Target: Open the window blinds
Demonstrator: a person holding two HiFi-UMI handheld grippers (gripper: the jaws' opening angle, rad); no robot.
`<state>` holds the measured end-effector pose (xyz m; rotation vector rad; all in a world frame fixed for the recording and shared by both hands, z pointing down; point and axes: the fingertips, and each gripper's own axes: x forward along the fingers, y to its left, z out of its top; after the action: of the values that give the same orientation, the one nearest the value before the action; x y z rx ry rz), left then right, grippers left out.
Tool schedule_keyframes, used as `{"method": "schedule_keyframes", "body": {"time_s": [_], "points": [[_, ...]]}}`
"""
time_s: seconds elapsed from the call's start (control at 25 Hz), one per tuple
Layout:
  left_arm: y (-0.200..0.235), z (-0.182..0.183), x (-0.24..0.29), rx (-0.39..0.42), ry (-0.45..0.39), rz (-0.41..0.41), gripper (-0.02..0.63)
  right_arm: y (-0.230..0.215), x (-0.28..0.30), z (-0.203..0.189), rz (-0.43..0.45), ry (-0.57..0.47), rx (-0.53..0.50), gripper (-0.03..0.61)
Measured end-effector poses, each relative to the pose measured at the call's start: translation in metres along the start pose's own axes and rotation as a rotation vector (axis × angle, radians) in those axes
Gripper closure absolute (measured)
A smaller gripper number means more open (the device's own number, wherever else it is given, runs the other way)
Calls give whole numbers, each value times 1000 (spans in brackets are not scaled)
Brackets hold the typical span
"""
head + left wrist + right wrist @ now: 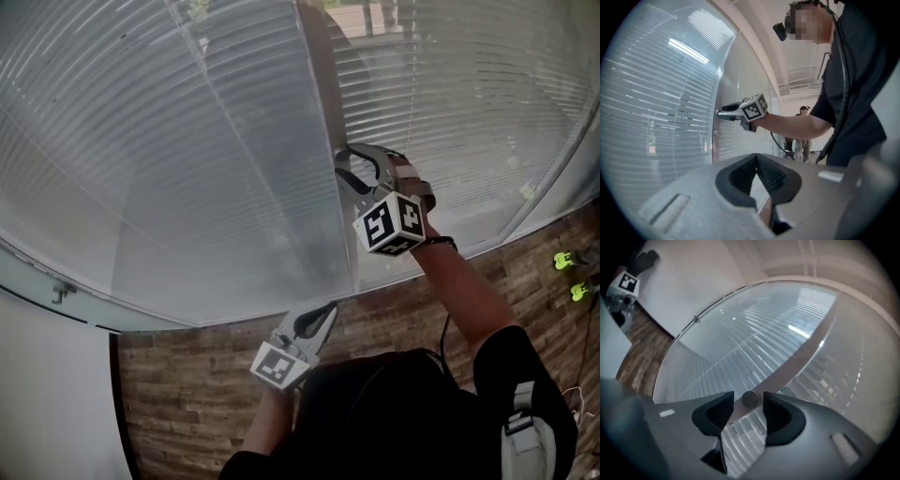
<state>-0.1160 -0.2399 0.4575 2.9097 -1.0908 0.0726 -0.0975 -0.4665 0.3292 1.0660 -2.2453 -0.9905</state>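
Observation:
White slatted blinds [187,169] cover two window panes, with a brown post [326,103] between them. My right gripper [340,159] reaches level to that post. In the right gripper view its jaws [749,401] stand on either side of a small round knob [750,399] on the post [806,352]. A sliver of gap shows at the left pad, so the gripper is open. The left gripper view shows it from the side at the post [723,111]. My left gripper [330,307] hangs low before the window, shut and empty [756,155].
The wood-pattern floor [187,394] runs under the window's lower frame [56,281]. Two yellow-green objects [564,261] lie on the floor at the far right. Another person [804,136] stands far back in the room.

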Motion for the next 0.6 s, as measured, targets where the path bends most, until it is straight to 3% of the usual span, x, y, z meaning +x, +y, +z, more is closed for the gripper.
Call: {"method": "schedule_keyframes", "body": {"time_s": [0.24,0.4,0.6], "points": [[0,1,3,7,-3,-12,609,4,5,-2,25,63,-320,387],[-1,0,4,6,-6,-15,609,4,9,-4,36,89,-422,387],[1,1,2,2,-6,-15,610,7,12,-4,51,108,-479,420]]}}
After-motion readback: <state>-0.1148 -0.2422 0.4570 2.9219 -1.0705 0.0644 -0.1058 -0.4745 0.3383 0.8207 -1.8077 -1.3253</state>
